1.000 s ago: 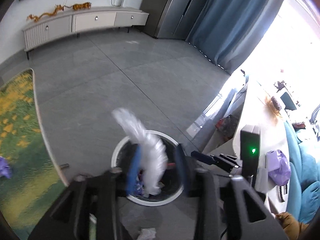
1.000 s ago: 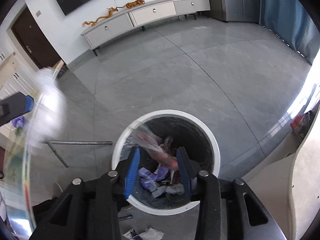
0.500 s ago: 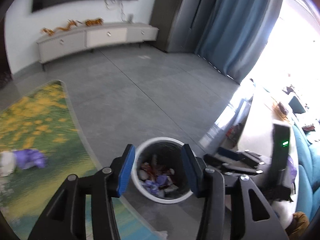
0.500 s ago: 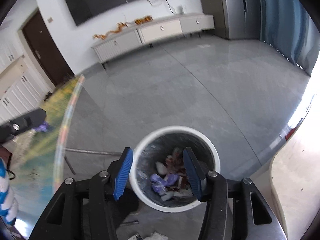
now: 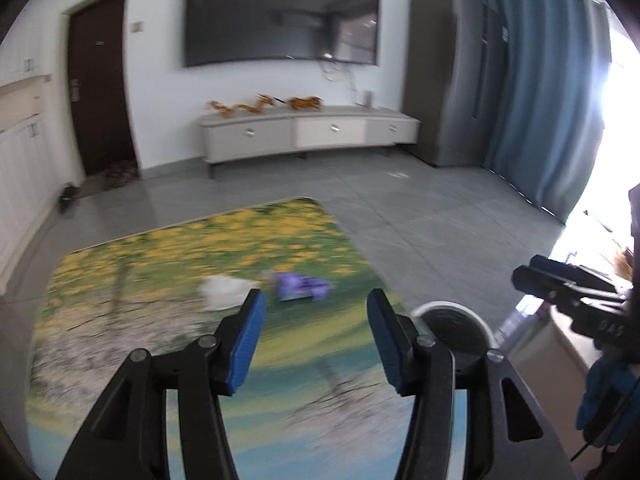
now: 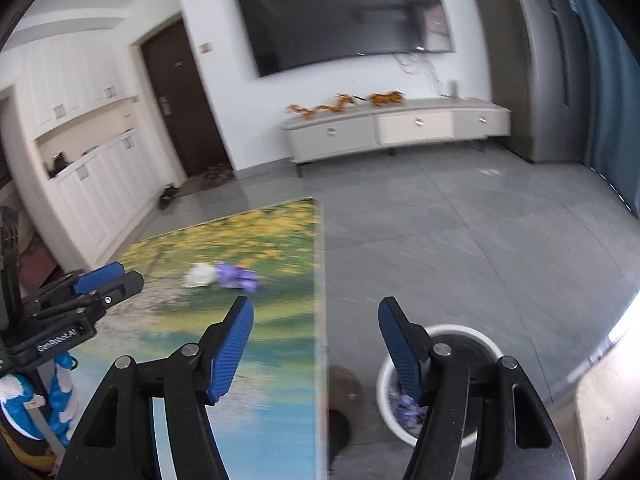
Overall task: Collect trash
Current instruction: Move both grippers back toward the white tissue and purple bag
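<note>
A crumpled white scrap [image 5: 224,290] and a purple scrap [image 5: 302,286] lie side by side on the printed tabletop [image 5: 160,264]; both also show in the right wrist view, white [image 6: 199,274] and purple [image 6: 236,276]. My left gripper [image 5: 314,334] is open and empty above the table, short of the scraps. My right gripper [image 6: 316,344] is open and empty over the table's right edge. The white-rimmed trash bin [image 6: 472,340] stands on the floor below right, holding trash; its rim shows in the left wrist view [image 5: 456,312].
A grey tiled floor [image 6: 460,240] stretches to a TV cabinet [image 6: 400,128] at the far wall. A dark door [image 6: 184,104] and white cupboards [image 6: 96,192] are at left, blue curtains [image 5: 548,120] at right. The views are motion-blurred.
The white bag has dropped out of my left gripper into the bin. Both grippers have lifted and swung up from the bin toward the table, jaws wide open.
</note>
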`<move>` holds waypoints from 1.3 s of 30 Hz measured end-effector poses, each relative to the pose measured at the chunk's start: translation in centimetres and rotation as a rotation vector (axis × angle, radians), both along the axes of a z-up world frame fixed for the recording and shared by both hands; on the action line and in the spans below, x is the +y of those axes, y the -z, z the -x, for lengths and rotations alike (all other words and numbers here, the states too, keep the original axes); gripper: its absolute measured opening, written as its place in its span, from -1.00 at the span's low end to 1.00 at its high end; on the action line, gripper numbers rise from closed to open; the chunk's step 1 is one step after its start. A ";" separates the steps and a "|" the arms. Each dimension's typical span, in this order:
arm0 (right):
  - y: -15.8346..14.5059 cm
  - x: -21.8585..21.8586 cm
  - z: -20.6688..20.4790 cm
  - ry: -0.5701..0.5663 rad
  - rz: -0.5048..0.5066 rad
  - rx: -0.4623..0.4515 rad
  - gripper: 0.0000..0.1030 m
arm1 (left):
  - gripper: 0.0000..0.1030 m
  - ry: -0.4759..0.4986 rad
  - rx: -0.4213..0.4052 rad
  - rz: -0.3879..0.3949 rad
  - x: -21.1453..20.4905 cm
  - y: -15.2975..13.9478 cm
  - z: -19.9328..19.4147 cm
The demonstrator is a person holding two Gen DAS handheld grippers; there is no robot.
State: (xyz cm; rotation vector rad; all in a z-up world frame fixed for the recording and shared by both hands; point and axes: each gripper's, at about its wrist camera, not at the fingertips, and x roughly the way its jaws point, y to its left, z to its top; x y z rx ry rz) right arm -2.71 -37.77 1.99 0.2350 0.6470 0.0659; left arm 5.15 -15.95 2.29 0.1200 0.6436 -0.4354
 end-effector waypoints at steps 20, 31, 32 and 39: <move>-0.1 14.0 -2.6 -0.201 0.093 0.047 0.39 | 0.23 -0.343 -0.122 0.087 18.6 -2.4 4.0; 0.3 16.4 -4.0 -0.207 0.123 0.071 0.41 | 0.23 -0.368 -0.061 0.122 21.7 -0.4 2.8; 0.3 16.6 -4.1 -0.207 0.124 0.075 0.41 | 0.23 -0.369 -0.056 0.126 21.9 -0.3 2.7; 0.5 17.5 -4.8 -0.206 0.139 0.089 0.41 | 0.23 -0.363 -0.023 0.141 22.8 0.9 1.8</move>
